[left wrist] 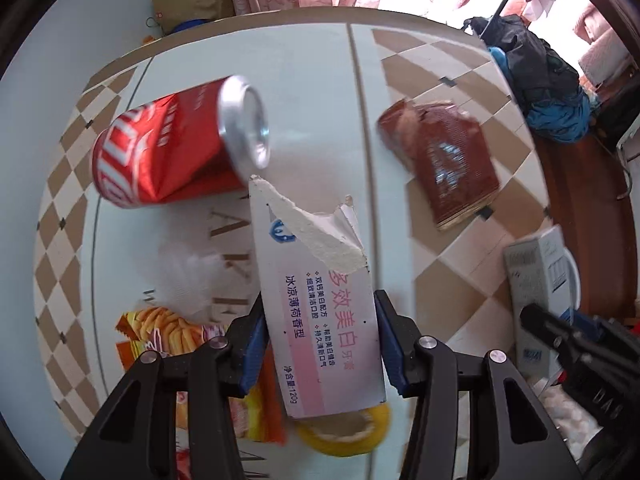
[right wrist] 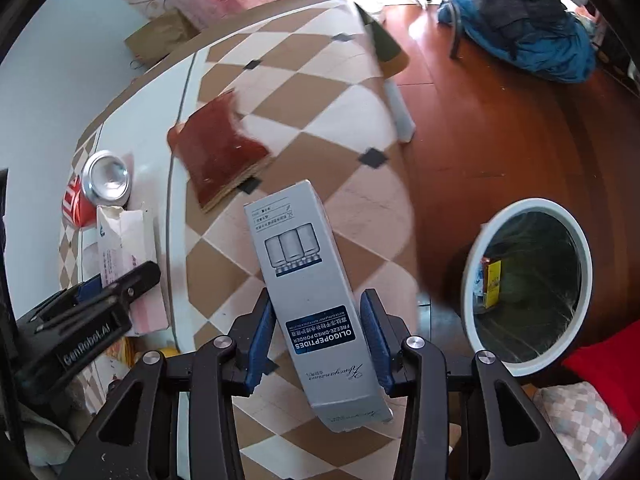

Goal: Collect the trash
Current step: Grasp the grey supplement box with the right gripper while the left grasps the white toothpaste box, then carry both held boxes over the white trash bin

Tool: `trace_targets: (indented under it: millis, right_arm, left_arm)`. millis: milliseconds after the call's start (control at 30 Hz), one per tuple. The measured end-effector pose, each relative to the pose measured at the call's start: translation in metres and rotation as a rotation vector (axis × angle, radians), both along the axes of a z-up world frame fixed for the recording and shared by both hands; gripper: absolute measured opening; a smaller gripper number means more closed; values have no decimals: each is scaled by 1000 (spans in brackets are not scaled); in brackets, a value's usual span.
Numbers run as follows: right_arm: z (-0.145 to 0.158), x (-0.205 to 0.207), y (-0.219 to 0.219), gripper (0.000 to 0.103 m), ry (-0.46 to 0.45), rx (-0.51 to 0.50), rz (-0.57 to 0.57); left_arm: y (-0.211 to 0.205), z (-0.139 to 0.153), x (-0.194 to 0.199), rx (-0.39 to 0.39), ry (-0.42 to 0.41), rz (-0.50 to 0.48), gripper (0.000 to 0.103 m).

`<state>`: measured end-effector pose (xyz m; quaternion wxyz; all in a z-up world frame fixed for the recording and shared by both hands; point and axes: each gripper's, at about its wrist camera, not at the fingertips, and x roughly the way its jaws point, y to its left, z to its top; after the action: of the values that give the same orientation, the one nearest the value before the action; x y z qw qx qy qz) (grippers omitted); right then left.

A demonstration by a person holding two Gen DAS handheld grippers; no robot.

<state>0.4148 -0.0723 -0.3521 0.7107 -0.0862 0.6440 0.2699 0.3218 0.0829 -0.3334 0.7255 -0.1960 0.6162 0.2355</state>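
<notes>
A: Left view first. Your left gripper (left wrist: 320, 344) pinches the torn toothpaste box (left wrist: 316, 300) low in the frame, blue pads against both long sides. The hold sits near one end, so the long torn end toward the centre could lever and swing once you lift.

B: What's close by?

A: The can (left wrist: 176, 144) at upper left lies on its side, its rim just beside the torn corner; a swing could set it rolling. A snack wrapper (left wrist: 168, 336) and a yellow tape roll (left wrist: 344, 432) lie under the box at the bottom, so you could drag them along.

B: And the right view?

A: Your right gripper (right wrist: 316, 340) pinches the grey box (right wrist: 312, 292) at centre bottom, pads on its sides. The box is tilted in the jaws, so I judge it could twist out. The bin (right wrist: 528, 288) stands at right, on the floor below the table (right wrist: 320, 92) edge; release early and you would miss its rim. The red packet (right wrist: 220, 152) at upper left is not yet collected.
</notes>
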Motion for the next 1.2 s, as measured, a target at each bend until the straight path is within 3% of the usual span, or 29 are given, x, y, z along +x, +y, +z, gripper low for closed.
trace_targets:
  millis: [100, 267, 567, 733, 933, 1067, 1200]
  right_arm:
    - [-2, -3, 11, 46, -26, -39, 27]
    - [0, -10, 15, 40, -63, -70, 47]
    - [49, -20, -33, 40, -147, 34, -5]
    - [85, -23, -91, 40, -187, 117, -85]
    - [116, -15, -182, 40, -225, 169, -191]
    - [118, -5, -238, 40, -234, 161, -257]
    - [100, 15, -288, 40, -216, 132, -321]
  left_arm:
    - [7, -8, -5, -13, 7, 4, 48]
    - [2, 0, -13, 33, -21, -7, 45]
    - [-35, 67, -32, 169, -150, -72, 44]
    - [-69, 103, -24, 208, -229, -143, 45]
    - [-141, 138, -1, 179, -309, -267, 44]
    - [-188, 138, 24, 143, -329, -350, 44]
    - [-233, 117, 56, 102, -309, -425, 44]
